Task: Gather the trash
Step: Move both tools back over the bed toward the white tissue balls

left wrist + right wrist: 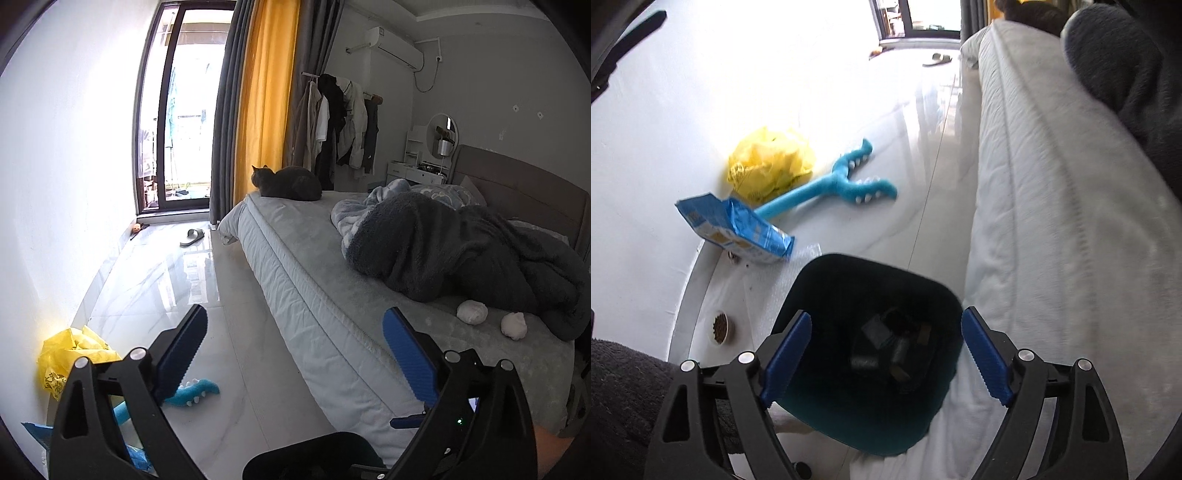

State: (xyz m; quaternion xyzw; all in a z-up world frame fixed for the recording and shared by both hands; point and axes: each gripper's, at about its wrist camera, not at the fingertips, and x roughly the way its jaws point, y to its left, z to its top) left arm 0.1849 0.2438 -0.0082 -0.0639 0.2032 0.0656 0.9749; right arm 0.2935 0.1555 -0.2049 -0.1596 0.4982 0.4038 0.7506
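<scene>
Left gripper: jaws wide, empty, over floor beside bed. Right gripper: jaws wide, empty, above dark bin holding scraps. Two tissue wads on bed beside blanket. Yellow bag, blue packet on floor by wall.

The left gripper is held level with its blue-padded jaws spread wide and nothing between them. The right gripper tilts steeply downward, its jaws likewise wide apart and gripping nothing.
</scene>
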